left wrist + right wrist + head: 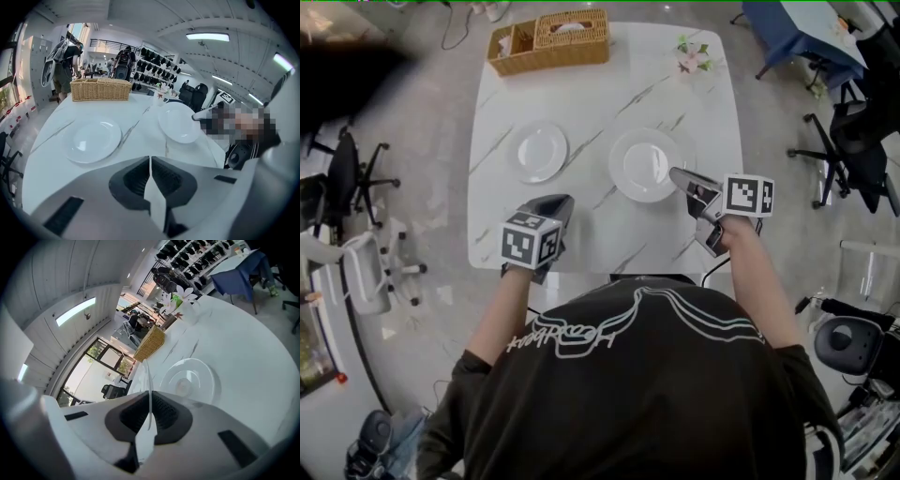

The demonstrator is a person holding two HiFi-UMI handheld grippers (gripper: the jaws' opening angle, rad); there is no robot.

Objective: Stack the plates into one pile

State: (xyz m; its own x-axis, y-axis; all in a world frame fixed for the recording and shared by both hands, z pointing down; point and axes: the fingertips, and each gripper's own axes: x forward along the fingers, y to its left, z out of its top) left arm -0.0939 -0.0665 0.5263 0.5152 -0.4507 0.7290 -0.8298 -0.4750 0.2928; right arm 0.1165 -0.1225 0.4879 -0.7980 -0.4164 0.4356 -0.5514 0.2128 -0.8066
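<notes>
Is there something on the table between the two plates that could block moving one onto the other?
Nothing visible does. Only bare table lies between the smaller plate and the larger plate. The wicker basket and the flowers stand at the far edge, off that path.

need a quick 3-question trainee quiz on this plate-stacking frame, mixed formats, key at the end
1. How many plates lie on the marble table?
2. True or false: the left gripper holds a plate.
3. The jaws of the right gripper are: A) shut with nothing between them; B) shut on a plate's rim; C) wide open.

Key
1. Two: the left plate and the right plate, lying apart and not stacked.
2. False. Its jaws are together and empty.
3. A
</notes>
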